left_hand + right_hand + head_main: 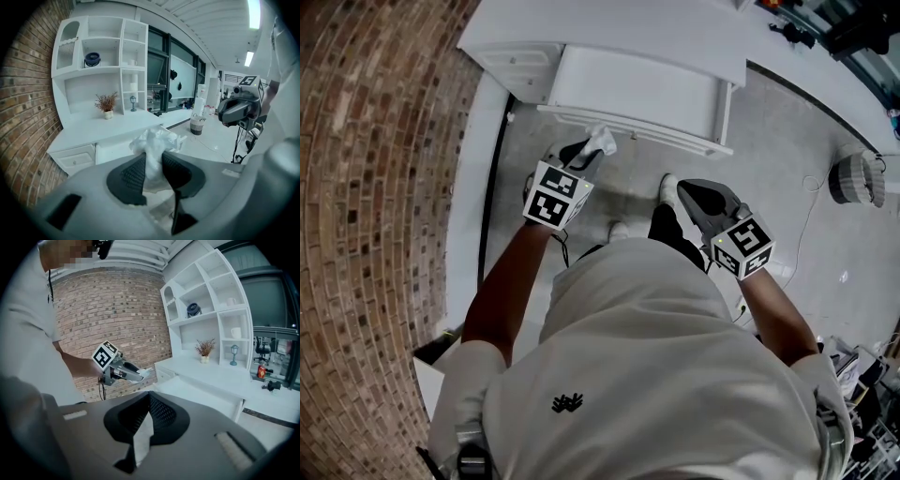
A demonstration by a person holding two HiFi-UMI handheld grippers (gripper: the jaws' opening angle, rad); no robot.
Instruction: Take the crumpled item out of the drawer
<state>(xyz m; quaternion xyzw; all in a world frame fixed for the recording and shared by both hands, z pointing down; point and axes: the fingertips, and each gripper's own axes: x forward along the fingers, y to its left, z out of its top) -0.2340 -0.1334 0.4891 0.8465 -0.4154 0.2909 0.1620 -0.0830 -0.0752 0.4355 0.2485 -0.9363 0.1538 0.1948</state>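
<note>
right tongs (149, 397) pinched shut, empty | left tongs (153, 158) clamped on crumpled item (157, 139), up by near edge of open drawer (630, 129) | tip: hold squeeze firm, draw it back clear of the front

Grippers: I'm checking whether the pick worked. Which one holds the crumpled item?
The left gripper: its jaws are clamped on the white crumpled item. The right gripper has its jaws shut together with nothing between them.
</note>
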